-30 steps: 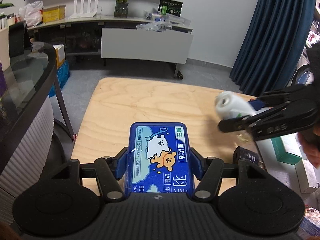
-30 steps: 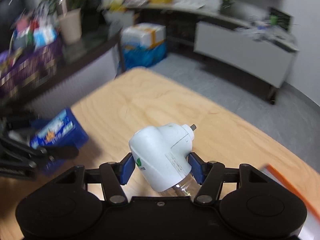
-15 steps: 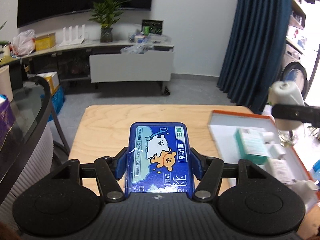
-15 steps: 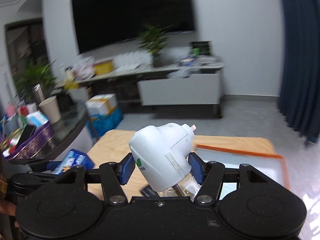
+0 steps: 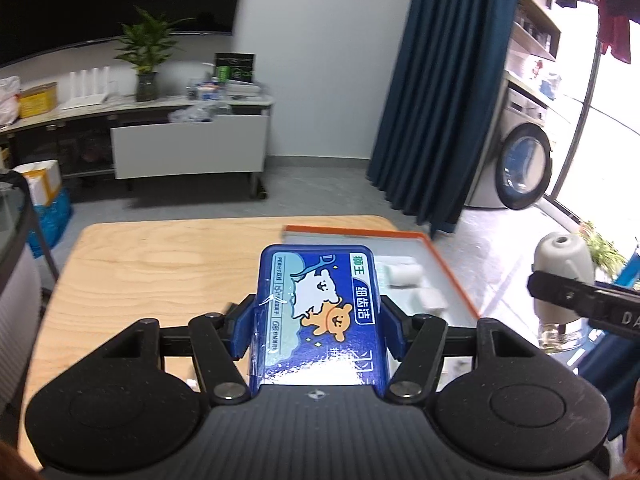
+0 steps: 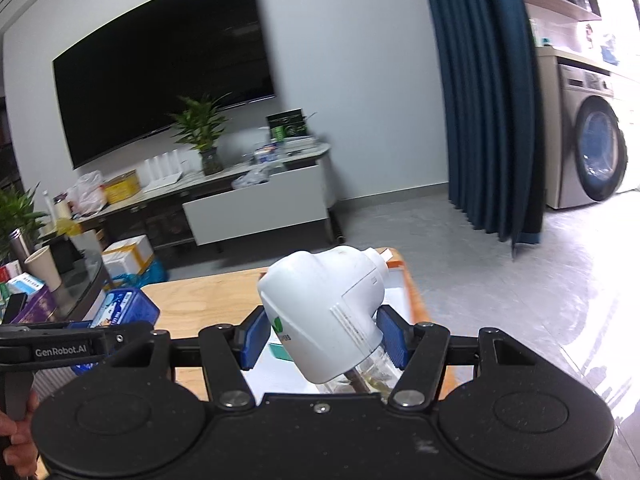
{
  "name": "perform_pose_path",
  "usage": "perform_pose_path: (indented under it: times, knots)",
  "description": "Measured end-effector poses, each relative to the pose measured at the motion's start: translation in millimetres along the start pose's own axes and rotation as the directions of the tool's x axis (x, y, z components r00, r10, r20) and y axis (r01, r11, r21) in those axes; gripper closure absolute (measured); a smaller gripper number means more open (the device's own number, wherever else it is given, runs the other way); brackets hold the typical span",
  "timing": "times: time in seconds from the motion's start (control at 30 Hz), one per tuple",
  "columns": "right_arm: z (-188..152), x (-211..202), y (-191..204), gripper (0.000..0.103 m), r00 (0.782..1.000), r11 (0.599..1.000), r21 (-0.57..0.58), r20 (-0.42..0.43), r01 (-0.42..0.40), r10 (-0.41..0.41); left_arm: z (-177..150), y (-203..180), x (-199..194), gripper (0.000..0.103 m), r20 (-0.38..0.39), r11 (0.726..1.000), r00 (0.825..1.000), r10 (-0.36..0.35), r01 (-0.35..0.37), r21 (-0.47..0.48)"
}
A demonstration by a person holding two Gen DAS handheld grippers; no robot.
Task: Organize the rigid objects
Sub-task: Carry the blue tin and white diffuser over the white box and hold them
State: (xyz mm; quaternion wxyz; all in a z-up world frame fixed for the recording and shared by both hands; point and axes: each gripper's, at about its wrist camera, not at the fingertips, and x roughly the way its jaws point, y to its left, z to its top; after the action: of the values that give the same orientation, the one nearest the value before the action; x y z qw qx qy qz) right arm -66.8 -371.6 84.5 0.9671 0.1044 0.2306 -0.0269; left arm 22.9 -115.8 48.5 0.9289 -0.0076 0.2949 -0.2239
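Left wrist view: left gripper (image 5: 316,320) clamps the blue box (image 5: 318,312), long axis running forward along the fingers; the orange-rimmed tray (image 5: 448,268) lies ahead and to the right on the wooden table (image 5: 152,264).

Right wrist view: right gripper (image 6: 322,336) pinches the white-capped bottle (image 6: 324,316) (cap tilted up), above the tray, apparently the nearer hand.

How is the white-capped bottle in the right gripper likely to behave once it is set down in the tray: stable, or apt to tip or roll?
The bottle is probably top-heavy: its bulky white head sits on a smaller clear base, so it may tip. The rounded head looks smooth, so the right gripper could let it slip or twist. Lying down in the tray, it would likely rock rather than roll far, given its angled shape.
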Motion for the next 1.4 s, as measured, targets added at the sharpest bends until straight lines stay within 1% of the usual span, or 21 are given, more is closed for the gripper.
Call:
perform_pose_path:
  times: [0.2, 0.33, 0.47, 0.77, 1.4]
  knots:
    - [-8, -6, -14, 0.033, 1.0, 0.999, 0.038, 0.002, 0.002, -0.003, 5, -15, 14, 0.04, -0.004, 0.999, 1.0, -0.029, 0.029, 0.014]
    - [-12, -8, -19, 0.033, 1.0, 0.999, 0.042, -0.003, 0.003, -0.003, 0, -21, 14, 0.04, -0.011, 0.999, 0.999, -0.034, 0.034, 0.013]
    - [-13, -8, -25, 0.033, 1.0, 0.998, 0.056, -0.01, 0.001, 0.0, -3, -25, 17, 0.04, -0.022, 1.0, 1.0, -0.022, 0.023, 0.016]
    - [-11, -5, -23, 0.033, 1.0, 0.998, 0.058, -0.018, -0.012, 0.013, -5, -32, 20, 0.04, -0.033, 1.0, 0.999, -0.011, 0.012, 0.019]
    - [-10, -3, -17, 0.033, 1.0, 0.999, 0.048, -0.02, -0.02, 0.021, -6, -31, 20, 0.04, -0.034, 1.0, 0.999, -0.011, 0.011, 0.014]
